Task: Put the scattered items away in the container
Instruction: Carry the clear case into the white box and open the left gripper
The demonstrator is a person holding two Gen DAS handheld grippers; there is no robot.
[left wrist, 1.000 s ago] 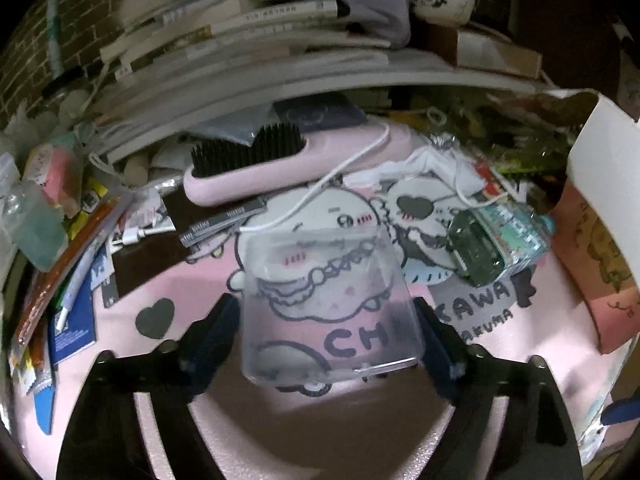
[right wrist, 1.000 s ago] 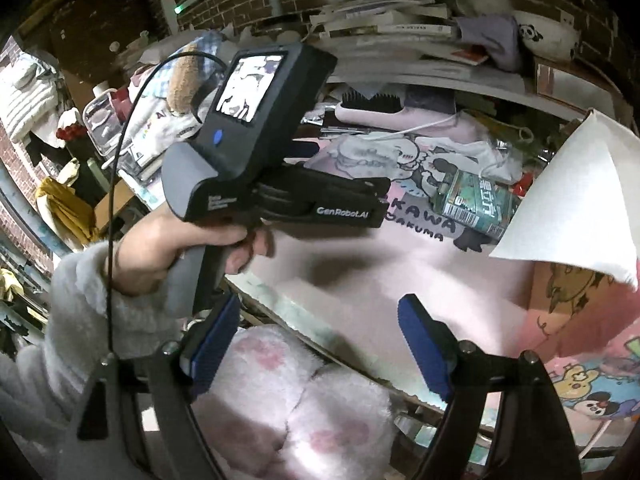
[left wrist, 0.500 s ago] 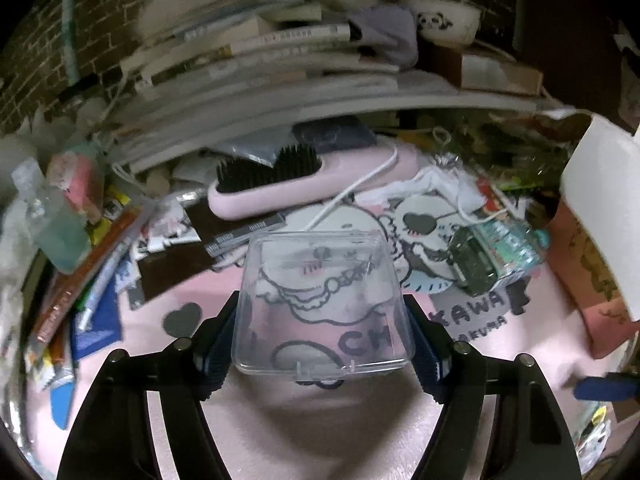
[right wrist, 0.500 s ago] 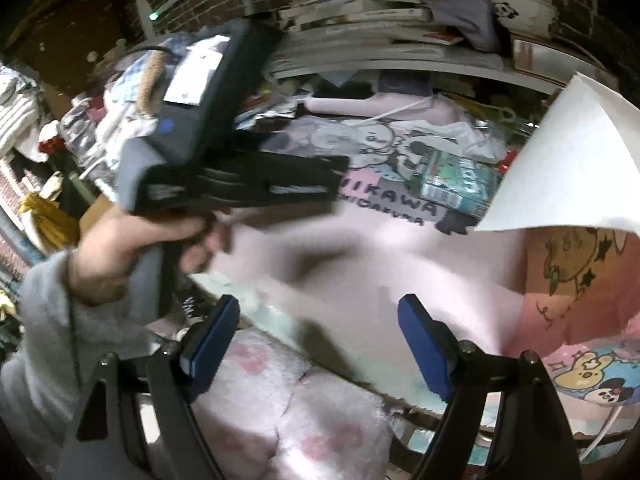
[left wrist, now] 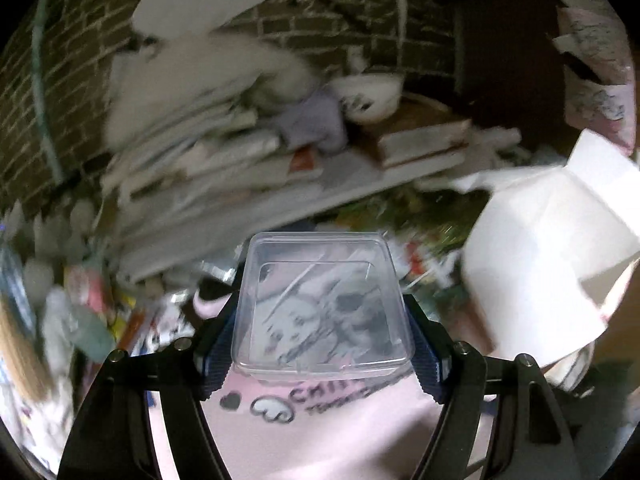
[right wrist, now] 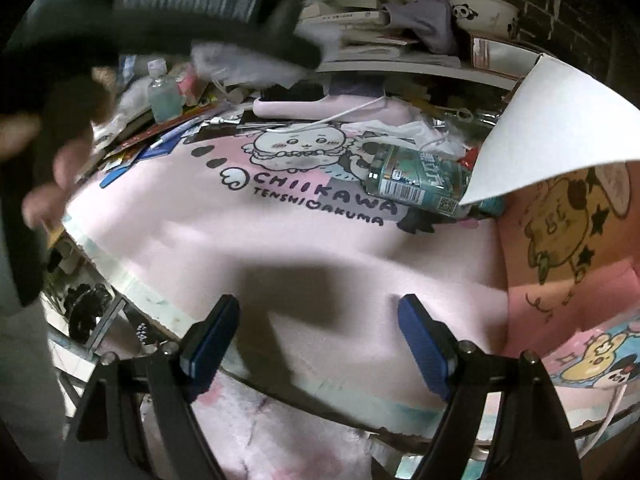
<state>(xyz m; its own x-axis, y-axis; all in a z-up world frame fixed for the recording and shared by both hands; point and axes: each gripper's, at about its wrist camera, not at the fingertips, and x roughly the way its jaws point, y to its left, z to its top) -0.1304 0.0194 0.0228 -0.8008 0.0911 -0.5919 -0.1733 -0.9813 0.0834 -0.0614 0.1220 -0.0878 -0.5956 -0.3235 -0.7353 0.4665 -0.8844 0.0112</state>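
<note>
A clear plastic box (left wrist: 320,304) sits between the blue pads of my left gripper (left wrist: 320,320), which is shut on it and holds it raised above the pink cartoon mat (left wrist: 320,420). The left wrist view is blurred by motion. A white carton (left wrist: 540,248) with open flaps stands at the right. My right gripper (right wrist: 318,308) hangs open over the mat's (right wrist: 280,232) front edge with nothing between its fingers. In the right wrist view the left-hand gripper's body (right wrist: 180,8) is a dark blur at the upper left, with a hand (right wrist: 48,184) below it.
A green bottle (right wrist: 416,180) lies on the mat beside the carton's white flap (right wrist: 552,132). A pink hairbrush (right wrist: 320,106) with its white cord, a small clear bottle (right wrist: 162,96) and loose stationery crowd the back. Stacked books (left wrist: 224,152) and a panda bowl (right wrist: 480,12) fill the shelf.
My left gripper closed on the clear box and lifted it off the mat, its view tilting up toward the shelf. In the right wrist view the left-hand gripper rose to the upper left.
</note>
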